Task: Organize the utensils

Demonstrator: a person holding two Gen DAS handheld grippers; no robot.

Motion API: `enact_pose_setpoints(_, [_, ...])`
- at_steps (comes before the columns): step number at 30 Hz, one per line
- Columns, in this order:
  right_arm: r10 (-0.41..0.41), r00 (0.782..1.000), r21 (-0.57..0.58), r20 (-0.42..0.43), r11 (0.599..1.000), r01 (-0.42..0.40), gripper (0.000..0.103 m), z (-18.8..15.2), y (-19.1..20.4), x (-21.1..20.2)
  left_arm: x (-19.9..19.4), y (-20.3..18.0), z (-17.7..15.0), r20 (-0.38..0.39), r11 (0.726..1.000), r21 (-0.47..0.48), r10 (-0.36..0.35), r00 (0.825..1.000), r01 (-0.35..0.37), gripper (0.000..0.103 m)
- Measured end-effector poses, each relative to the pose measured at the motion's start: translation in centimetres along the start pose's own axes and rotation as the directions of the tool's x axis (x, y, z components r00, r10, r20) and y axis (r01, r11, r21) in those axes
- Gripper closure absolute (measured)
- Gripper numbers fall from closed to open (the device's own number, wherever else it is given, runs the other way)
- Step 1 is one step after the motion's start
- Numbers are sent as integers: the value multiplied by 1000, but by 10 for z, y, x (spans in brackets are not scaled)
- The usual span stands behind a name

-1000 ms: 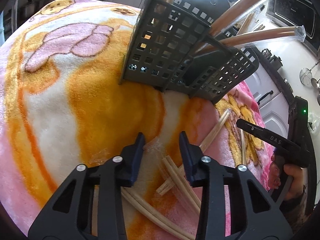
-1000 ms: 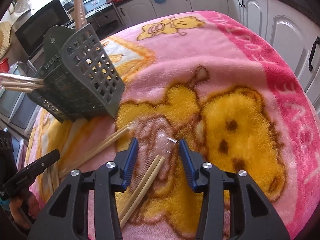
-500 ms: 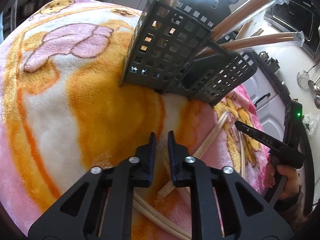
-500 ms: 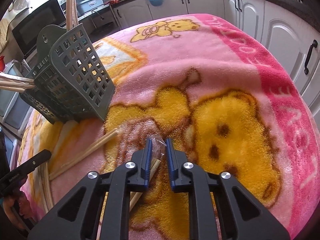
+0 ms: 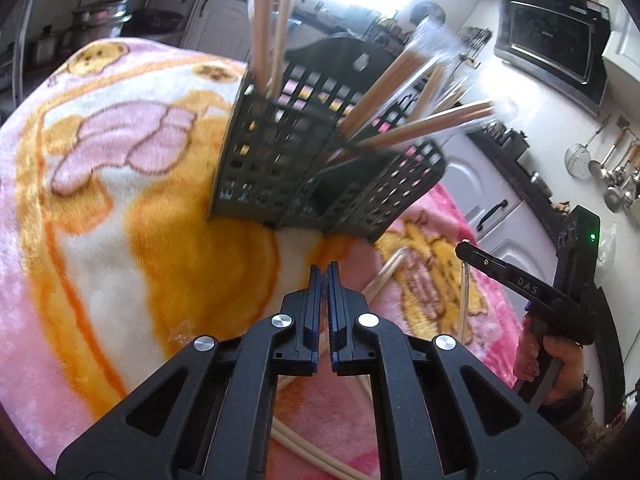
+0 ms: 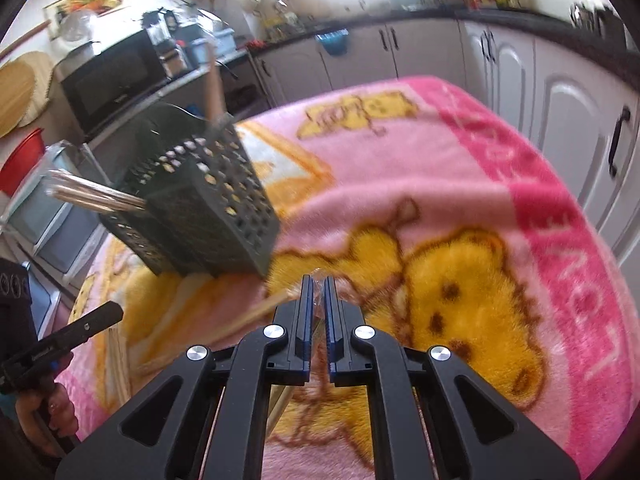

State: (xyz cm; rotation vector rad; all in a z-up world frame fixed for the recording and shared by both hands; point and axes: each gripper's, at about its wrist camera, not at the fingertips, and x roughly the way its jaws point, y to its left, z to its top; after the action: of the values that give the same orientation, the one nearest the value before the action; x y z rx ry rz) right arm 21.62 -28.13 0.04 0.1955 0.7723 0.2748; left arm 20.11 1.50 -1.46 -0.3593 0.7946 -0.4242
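The left tool (image 5: 324, 276) has its two black fingers with blue pads drawn together, leaving only a sliver of a gap. Whether anything is pinched there cannot be told. Pale sticks show below it through the openings in its frame. The right tool (image 6: 316, 284) is clamped on a clear-wrapped pair of pale wooden chopsticks (image 6: 280, 404). Crinkled film stands up between its pads, and the sticks run down and left beneath its frame.

In the left wrist view, the right tool's finger bears the white letters "DAS", and a small green light glows on its body. A person's hand (image 5: 560, 364) grips its handle.

Further loose pale wooden chopsticks (image 5: 384, 276) lie on the fleecy pink, orange and white cartoon-bear blanket (image 5: 120, 240), near both tools. Large pale letters run sideways along the blanket's deep pink border, but they are too blurred to read with certainty.

Beyond the tools, the dark grey perforated plastic utensil holder (image 5: 280, 160) stands on the blanket. It has square-holed walls, a taller rounded back panel and separate compartments. Several wrapped brown chopstick pairs (image 5: 420, 120) stick up and fan out of it, some upright and some leaning outward. All of them are motion-blurred.

Behind are white kitchen cabinets (image 6: 560, 100), a black microwave (image 6: 112, 76) and hanging metal ladles (image 5: 616, 172).
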Motion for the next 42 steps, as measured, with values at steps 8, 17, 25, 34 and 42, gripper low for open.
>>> enact_pose_setpoints(8, [52,993,-100,105,994,-41,97,12,30,-43,-23,-28,13,64,998,55,-45,997,41,102])
enact_pose_setpoints(17, [98,977,-169,189,983,-66,97,21,52,-80,-37,-57,29,108,989,118,-98,989,85,102])
enact_pose_setpoints(25, [97,964,-194,247,980,-49,97,29,57,-101,-44,-80,42,129,976,184,-143,981,118,102])
enact_pose_setpoints(34, [97,947,-212,306,977,-32,98,38,63,-115,-55,-102,63,164,962,234,-183,969,142,102])
enact_pose_setpoints(42, [126,928,-224,351,973,-47,98,51,72,-126,-77,-124,93,232,944,289,-232,945,161,102])
